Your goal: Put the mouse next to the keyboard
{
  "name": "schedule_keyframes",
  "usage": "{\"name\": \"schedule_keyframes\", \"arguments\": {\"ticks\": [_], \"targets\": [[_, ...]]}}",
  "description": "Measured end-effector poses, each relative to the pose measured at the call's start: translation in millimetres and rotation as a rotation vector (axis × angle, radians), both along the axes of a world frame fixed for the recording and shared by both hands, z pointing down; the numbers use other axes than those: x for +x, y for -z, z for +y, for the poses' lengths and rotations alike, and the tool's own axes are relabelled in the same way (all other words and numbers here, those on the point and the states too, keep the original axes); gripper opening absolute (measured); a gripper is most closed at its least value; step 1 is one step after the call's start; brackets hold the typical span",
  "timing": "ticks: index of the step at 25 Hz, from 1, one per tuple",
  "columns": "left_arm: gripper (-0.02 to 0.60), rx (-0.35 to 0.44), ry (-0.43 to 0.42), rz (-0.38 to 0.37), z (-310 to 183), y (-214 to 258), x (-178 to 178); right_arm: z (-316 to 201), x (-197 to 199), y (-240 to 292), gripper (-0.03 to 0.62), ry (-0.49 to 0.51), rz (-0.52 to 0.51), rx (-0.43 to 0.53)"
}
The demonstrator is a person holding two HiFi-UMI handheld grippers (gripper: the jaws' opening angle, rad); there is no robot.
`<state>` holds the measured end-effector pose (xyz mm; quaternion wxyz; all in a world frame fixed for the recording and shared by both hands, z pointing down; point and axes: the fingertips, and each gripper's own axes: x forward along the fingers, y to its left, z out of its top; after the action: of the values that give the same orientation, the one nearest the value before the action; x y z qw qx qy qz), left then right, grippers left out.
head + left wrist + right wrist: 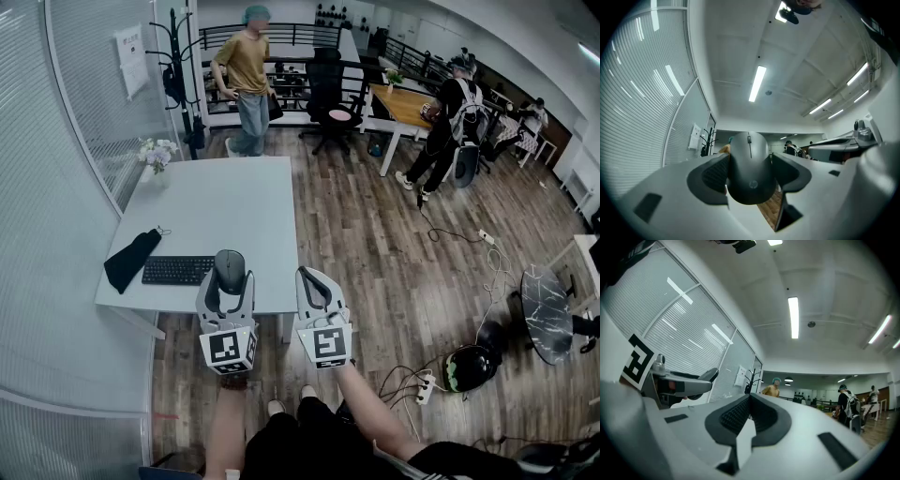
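Two white moulded-plastic tools side by side at the near edge of a smooth, pale rectangular bench point(225, 202). Left tool point(229, 279) pinching a rounded, matte dark-grey mouse point(230, 265) between ribbed black pads, seen over the bench's near edge, just right of a flat black keyboard point(178, 270). Right tool point(310, 277) pressed together, nothing between its ribbed pads. Limp black fabric item point(131, 260) left of the keyboard. Wood-plank floor point(375, 234) beyond.
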<state>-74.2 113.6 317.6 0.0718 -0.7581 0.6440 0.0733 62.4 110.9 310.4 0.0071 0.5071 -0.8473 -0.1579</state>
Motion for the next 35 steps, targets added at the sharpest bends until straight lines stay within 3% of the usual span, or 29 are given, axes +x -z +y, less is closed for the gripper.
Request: {"name": "schedule_keyframes", "arguments": {"ticks": [6,35], "targets": [[0.291,0.005,-0.012,0.002,19,8,3,20,-3,5,-0.002,0.024,-0.050,-0.050],[0.291,0.010,-0.089,0.003,1,3,12,10,-3,-9,-0.002,-0.051,-0.002,-0.085]]}}
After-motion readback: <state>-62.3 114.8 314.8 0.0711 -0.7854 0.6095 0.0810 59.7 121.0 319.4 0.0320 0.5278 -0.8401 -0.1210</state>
